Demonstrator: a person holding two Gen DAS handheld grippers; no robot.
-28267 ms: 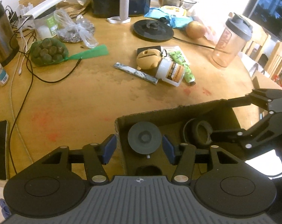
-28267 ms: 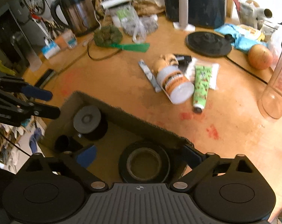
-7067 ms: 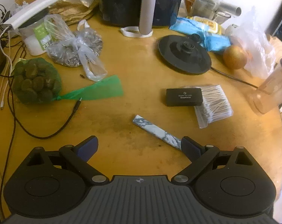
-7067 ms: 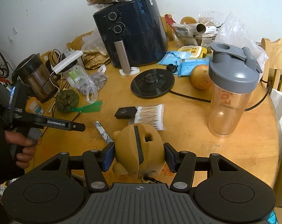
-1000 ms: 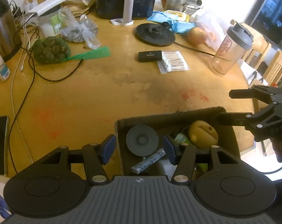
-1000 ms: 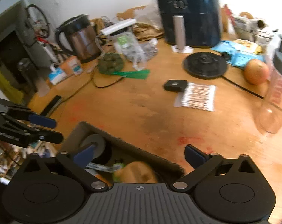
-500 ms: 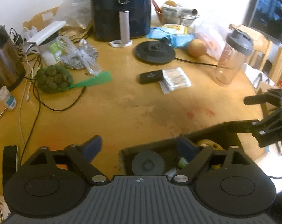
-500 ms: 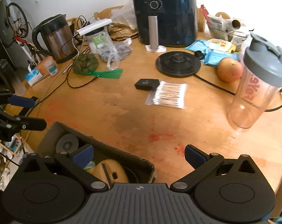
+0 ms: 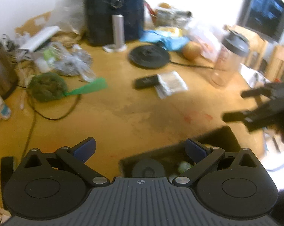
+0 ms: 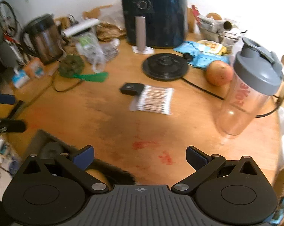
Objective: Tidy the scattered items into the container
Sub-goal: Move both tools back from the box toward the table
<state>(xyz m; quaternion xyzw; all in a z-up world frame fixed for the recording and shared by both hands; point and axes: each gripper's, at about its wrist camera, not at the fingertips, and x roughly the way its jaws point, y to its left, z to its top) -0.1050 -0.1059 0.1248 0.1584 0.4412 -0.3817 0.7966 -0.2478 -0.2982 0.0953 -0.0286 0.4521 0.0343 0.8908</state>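
Observation:
The cardboard box (image 9: pixel 223 131) sits at the table's near edge and holds a black disc (image 9: pixel 148 168), a green tube (image 9: pixel 183 164) and a tan figure (image 10: pixel 96 175). My left gripper (image 9: pixel 140 147) hovers over the box's left end, its jaws opening with nothing between them. My right gripper (image 10: pixel 140 154) is open and empty above bare table just right of the box (image 10: pixel 38 133). Out on the table lie a small black case (image 10: pixel 132 88) and a pack of cotton swabs (image 10: pixel 154 100). Each gripper shows in the other's view: the right gripper (image 9: pixel 234 105) and the left gripper (image 10: pixel 6 112).
A clear shaker bottle (image 10: pixel 249 94) stands at the right, with a round fruit (image 10: pixel 219 72) and a black kettle base (image 10: pixel 165 66) behind. An air fryer (image 10: pixel 155 13), a kettle (image 10: pixel 45 39), a net bag (image 9: pixel 46 87) and a cable (image 9: pixel 53 115) crowd the back and left.
The left jaws have spread wide from half-open. Both views have tipped up, so the box has sunk to the bottom edge. The right gripper has shifted right, off the box.

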